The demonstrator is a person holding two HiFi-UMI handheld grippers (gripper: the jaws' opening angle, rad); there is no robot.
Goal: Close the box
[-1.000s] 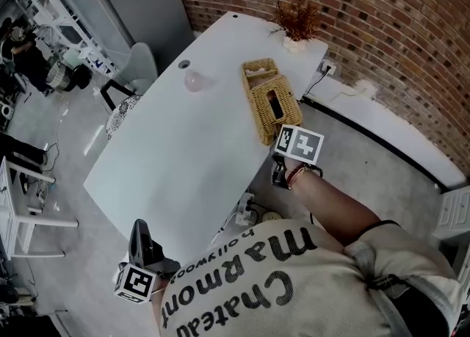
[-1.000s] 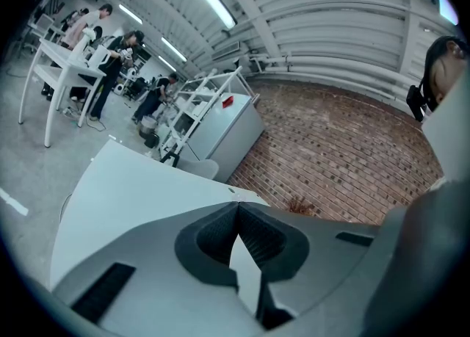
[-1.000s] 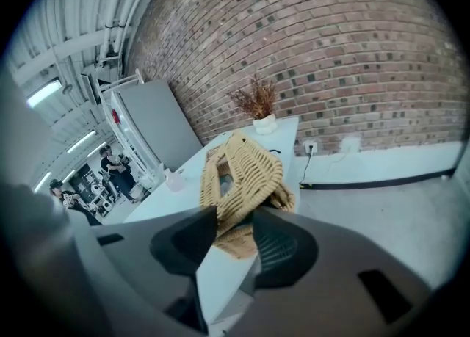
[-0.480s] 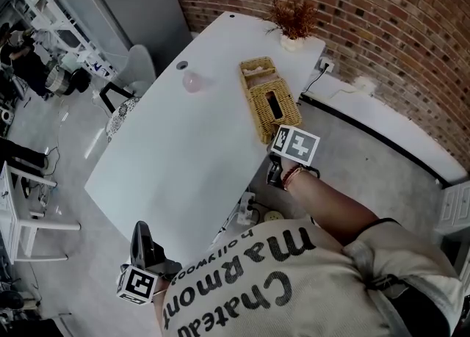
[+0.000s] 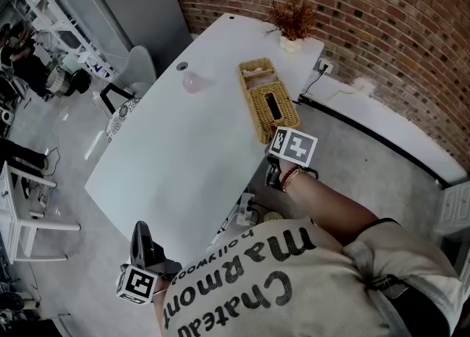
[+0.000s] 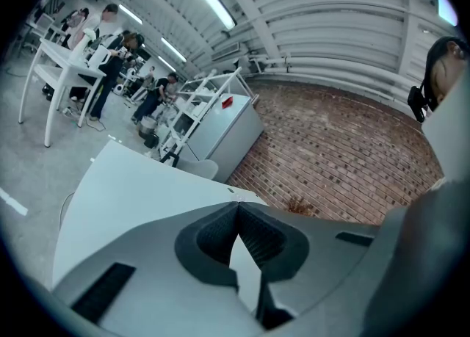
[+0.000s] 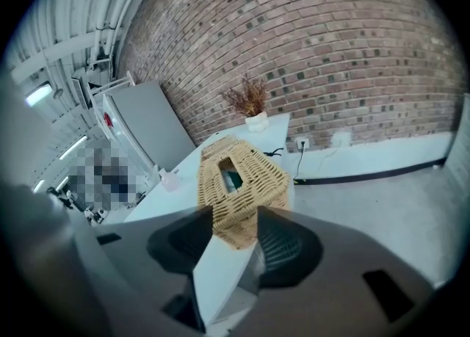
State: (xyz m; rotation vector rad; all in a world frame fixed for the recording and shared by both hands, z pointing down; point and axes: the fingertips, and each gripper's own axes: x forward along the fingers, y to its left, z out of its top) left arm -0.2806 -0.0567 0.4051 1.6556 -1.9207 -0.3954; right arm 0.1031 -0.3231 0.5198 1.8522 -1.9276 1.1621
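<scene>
The wicker box point(image 5: 272, 104) lies along the table's point(image 5: 176, 152) right edge, towards the far corner. Our right gripper point(image 7: 236, 212) faces its near end with its jaws apart and gripping nothing. The left gripper point(image 6: 239, 207), jaws together, hangs by the near edge. We should press the lid down squarely so the box does not slide.

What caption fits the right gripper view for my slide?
Right gripper, jaws apart, at the near end of the wicker box on the white table.
</scene>
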